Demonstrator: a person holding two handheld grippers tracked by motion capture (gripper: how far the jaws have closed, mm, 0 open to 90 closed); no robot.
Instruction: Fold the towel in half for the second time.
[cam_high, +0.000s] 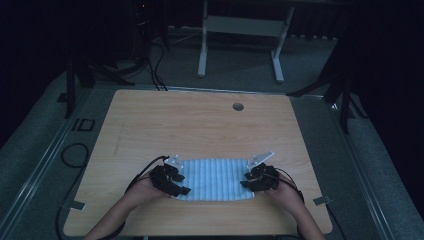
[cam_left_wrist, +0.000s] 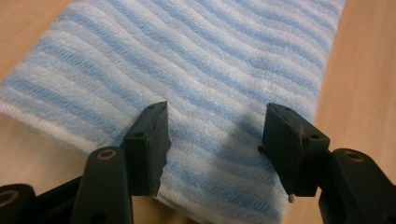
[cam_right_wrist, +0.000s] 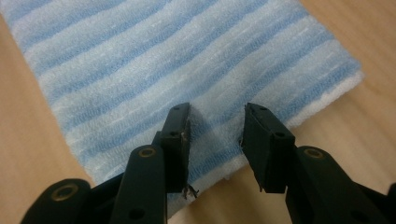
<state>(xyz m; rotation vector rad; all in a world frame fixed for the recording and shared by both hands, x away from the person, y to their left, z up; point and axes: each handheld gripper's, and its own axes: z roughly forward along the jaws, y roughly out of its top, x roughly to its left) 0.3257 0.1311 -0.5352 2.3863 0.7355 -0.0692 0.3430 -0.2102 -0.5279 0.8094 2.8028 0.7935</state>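
A folded blue-and-white striped towel (cam_high: 214, 179) lies flat on the wooden table (cam_high: 200, 125), near its front edge. My left gripper (cam_high: 183, 189) is at the towel's left end. In the left gripper view its jaws (cam_left_wrist: 215, 126) stand apart over the towel (cam_left_wrist: 187, 60) near a corner, with flat cloth showing in the gap. My right gripper (cam_high: 246, 183) is at the towel's right end. The right gripper view shows it (cam_right_wrist: 217, 116) open just above the towel (cam_right_wrist: 163, 56) at its edge, with nothing pinched.
A round cable hole (cam_high: 238, 106) sits at the table's far middle. Behind the table stands a white desk frame (cam_high: 202, 50). Black cables (cam_high: 75, 155) lie on the floor to the left. Bare wood stretches from the towel to the far edge.
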